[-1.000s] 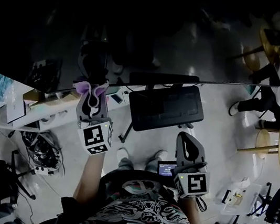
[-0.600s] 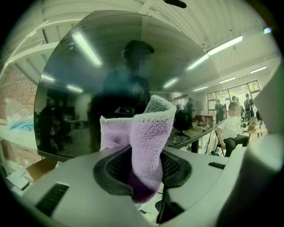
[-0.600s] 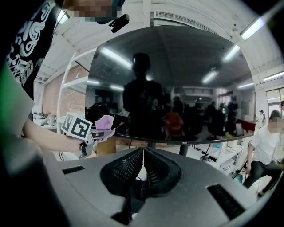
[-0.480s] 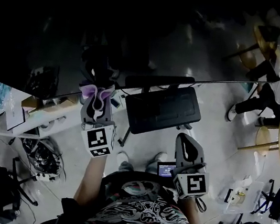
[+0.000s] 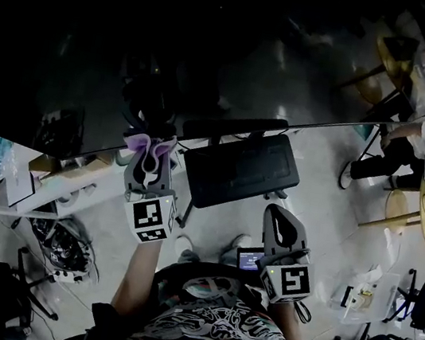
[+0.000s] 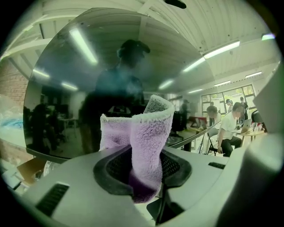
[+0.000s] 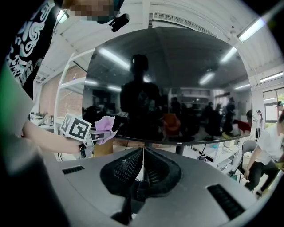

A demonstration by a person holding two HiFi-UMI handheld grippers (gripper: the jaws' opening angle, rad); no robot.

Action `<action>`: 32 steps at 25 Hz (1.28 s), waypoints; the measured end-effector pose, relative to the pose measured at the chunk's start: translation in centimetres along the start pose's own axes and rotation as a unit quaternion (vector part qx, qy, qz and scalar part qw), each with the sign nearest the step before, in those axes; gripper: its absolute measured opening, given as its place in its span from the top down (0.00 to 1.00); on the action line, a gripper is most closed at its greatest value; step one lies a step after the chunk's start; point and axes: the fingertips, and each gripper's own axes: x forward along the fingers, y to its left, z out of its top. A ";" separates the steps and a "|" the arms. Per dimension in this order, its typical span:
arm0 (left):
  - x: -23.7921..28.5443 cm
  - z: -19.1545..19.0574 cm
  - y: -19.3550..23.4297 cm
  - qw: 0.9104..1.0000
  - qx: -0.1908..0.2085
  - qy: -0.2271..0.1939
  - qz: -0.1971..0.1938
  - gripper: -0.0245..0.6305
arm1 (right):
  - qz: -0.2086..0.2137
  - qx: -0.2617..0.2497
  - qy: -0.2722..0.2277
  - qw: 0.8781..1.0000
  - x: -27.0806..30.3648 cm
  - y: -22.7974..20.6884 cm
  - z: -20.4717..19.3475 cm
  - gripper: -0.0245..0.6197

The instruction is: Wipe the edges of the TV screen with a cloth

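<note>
**Cloth creeps right along the TV's lower edge**

The TV screen [image 5: 136,47] fills the upper view, dark and mirror-like. My left gripper [image 5: 149,159] has slid slightly rightward beneath its bottom edge over the last second. Its jaws are clamped on the lilac cloth [image 5: 149,144], whose folded top sits up at that edge. I judge the wipe is advancing, with most of this edge still ahead. My right gripper [image 7: 143,153] hangs low, jaws together on nothing, unmoved. The bezel's small white logo [image 7: 176,142] is too small to read.
</note>
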 end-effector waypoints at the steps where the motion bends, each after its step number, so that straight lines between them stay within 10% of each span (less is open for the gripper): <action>1: 0.0 0.0 -0.2 1.000 0.000 0.000 -0.003 0.75 | -0.003 0.004 -0.003 1.000 -0.2 -0.3 -0.1 0.92; 32: 2.9 1.0 -8.6 0.997 0.012 -0.001 -0.077 0.75 | -0.057 0.029 -0.009 0.998 -2.8 -6.3 -0.4 0.92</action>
